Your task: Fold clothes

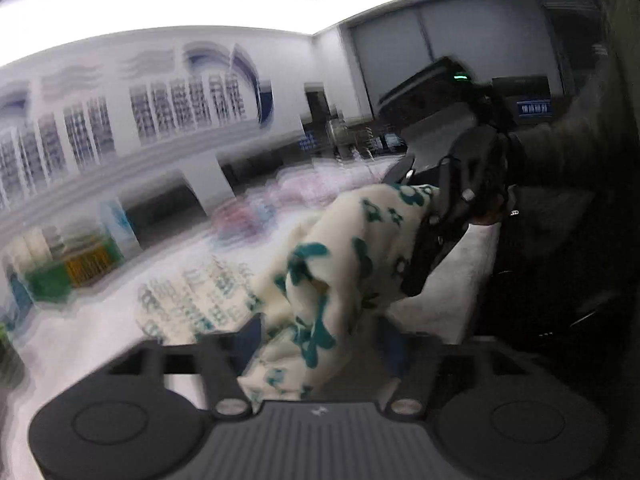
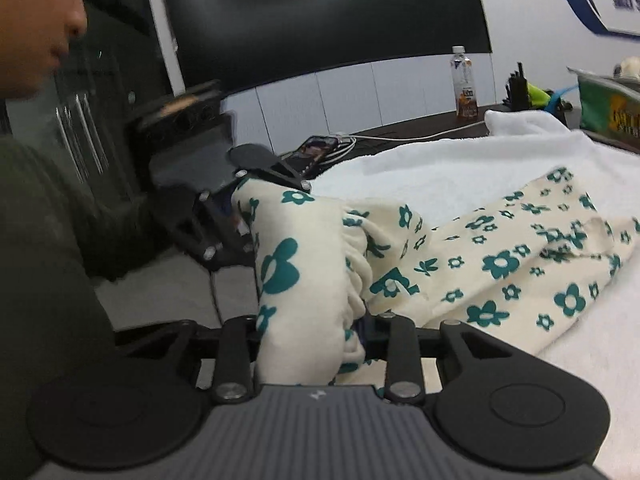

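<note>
At the far left of the right wrist view is the person's dark sleeve (image 2: 40, 240); next to it comes the left gripper (image 2: 236, 216), with one end of the cream cloth with green flowers (image 2: 500, 264) reaching right up to it. In the left wrist view the cloth lies between that gripper's two fingers (image 1: 250, 338), which stand wide apart; the picture is too blurry to tell if the pads squeeze it or just stand beside it.

Just behind the left gripper a phone (image 2: 316, 150) lies on the dark table edge with a white cable plugged in; above it is a big black screen (image 2: 320, 12).

In the middle, low down, the right gripper (image 2: 312, 340) is clenched on a thick bunch of the cloth, near its gathered band; the cloth stands up in a fat roll between the two grippers, lifted off the bed.

Further right, the rest of the cloth trails down and lies spread on the white towel (image 2: 440, 168); behind the towel a drink bottle (image 2: 464, 84) stands upright; at the far right is a green bag (image 2: 612, 108).
</note>
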{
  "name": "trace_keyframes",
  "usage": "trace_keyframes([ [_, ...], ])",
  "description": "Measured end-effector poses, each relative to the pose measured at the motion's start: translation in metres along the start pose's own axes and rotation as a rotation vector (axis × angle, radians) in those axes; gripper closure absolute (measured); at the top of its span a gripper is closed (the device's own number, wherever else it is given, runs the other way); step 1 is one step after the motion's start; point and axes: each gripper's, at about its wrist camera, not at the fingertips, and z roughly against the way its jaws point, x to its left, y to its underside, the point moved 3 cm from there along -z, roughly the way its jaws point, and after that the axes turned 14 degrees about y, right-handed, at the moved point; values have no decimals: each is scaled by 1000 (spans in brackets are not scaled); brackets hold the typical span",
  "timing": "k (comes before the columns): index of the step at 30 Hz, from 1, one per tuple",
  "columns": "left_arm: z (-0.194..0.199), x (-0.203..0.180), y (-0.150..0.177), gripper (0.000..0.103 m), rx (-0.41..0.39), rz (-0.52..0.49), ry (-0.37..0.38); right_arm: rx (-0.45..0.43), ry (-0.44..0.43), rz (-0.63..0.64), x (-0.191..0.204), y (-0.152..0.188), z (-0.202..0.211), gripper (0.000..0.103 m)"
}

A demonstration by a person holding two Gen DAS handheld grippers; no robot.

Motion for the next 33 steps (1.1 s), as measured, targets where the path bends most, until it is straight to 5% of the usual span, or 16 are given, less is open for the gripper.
trace_keyframes([
  [5,-11,-18,9,22,5,-188,-62,8,-37,-27,-6,-2,2,72],
  [10,-30,-3,1,22,58,-122,36,43,-98,10,-7,-13,-6,72],
  [11,-31,-4,-1,27,70,-125,59,50,-106,25,-5,-14,-6,72],
  [14,-36,-1,-6,69,104,-71,182,64,-117,52,-4,-15,-1,72],
  [15,-38,5,-7,73,112,5,212,65,-110,49,-6,-15,1,72],
  [18,-45,26,-3,75,122,228,255,45,-58,33,-15,-12,9,54],
  [20,-44,38,1,76,103,353,276,-33,11,15,-16,-6,21,19],
  [22,-41,49,4,78,84,463,289,-126,82,-18,-17,2,33,4],
  [27,-38,77,9,81,41,672,336,-302,143,-216,-27,18,42,11],
  [29,-41,83,10,83,45,734,352,-318,111,-340,-39,19,32,57],
  [30,-43,87,11,82,41,773,344,-316,96,-404,-46,18,26,68],
  [33,-46,99,12,70,43,861,315,-307,108,-522,-62,12,14,77],
])
